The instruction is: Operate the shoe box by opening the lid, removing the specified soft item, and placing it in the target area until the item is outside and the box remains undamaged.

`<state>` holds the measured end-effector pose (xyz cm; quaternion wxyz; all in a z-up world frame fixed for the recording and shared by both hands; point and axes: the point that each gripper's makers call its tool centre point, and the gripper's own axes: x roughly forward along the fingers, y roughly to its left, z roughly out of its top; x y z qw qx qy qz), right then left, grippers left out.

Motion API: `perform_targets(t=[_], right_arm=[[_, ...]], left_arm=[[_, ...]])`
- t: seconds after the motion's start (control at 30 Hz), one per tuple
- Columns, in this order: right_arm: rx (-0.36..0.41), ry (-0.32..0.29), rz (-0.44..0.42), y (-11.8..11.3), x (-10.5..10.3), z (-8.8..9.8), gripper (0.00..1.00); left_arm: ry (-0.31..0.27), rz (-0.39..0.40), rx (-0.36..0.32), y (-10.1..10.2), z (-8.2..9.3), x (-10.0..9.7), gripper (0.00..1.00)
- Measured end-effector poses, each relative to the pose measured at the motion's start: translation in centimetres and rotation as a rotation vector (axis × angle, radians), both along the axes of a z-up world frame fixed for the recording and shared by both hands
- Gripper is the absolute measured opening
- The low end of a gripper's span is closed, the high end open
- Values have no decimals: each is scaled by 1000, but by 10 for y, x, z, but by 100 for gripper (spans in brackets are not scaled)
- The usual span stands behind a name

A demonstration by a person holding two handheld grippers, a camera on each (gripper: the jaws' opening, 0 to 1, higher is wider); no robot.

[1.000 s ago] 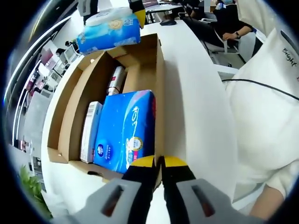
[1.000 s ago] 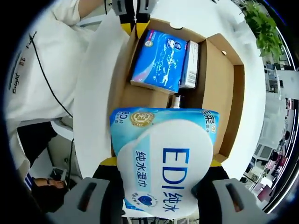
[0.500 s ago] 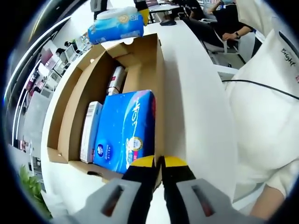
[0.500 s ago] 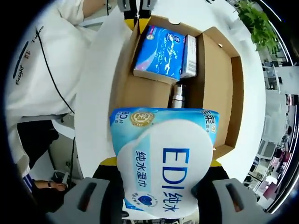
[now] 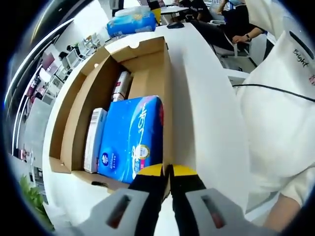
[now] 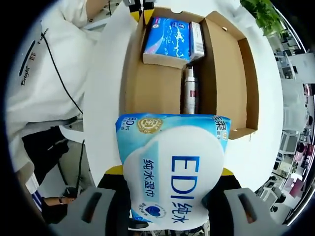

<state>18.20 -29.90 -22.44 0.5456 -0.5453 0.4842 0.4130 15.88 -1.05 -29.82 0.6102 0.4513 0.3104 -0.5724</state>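
Note:
An open cardboard shoe box (image 5: pixel 147 73) lies on the white table, its lid (image 5: pixel 74 103) folded out to the left. Inside lie a blue tissue pack (image 5: pixel 130 137), a slim white carton (image 5: pixel 95 137) and a can (image 5: pixel 120 86). My left gripper (image 5: pixel 167 171) is shut on the box's near wall. My right gripper (image 6: pixel 171 172) is shut on a light-blue wet wipes pack (image 6: pixel 172 167), held clear of the box (image 6: pixel 152 88). In the left gripper view that pack (image 5: pixel 133 20) hangs beyond the box's far end. The left gripper (image 6: pixel 140 7) shows at the box's far corner.
A person in a white shirt (image 5: pixel 280 123) stands close beside the table (image 5: pixel 206 108), with a black cable across the shirt. Seated people (image 5: pixel 236 24) and desks lie behind. A green plant (image 6: pixel 261 10) stands past the box.
The right gripper has carried the wet wipes pack farther from the box, past its far end. The left gripper has kept its hold on the box wall.

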Motion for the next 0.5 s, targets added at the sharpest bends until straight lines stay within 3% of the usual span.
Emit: perform_targets(t=[0.5], right_arm=[[-40, 20, -46, -34, 1, -15, 61]], left_arm=[[-6, -6, 7, 1, 0, 0, 4]])
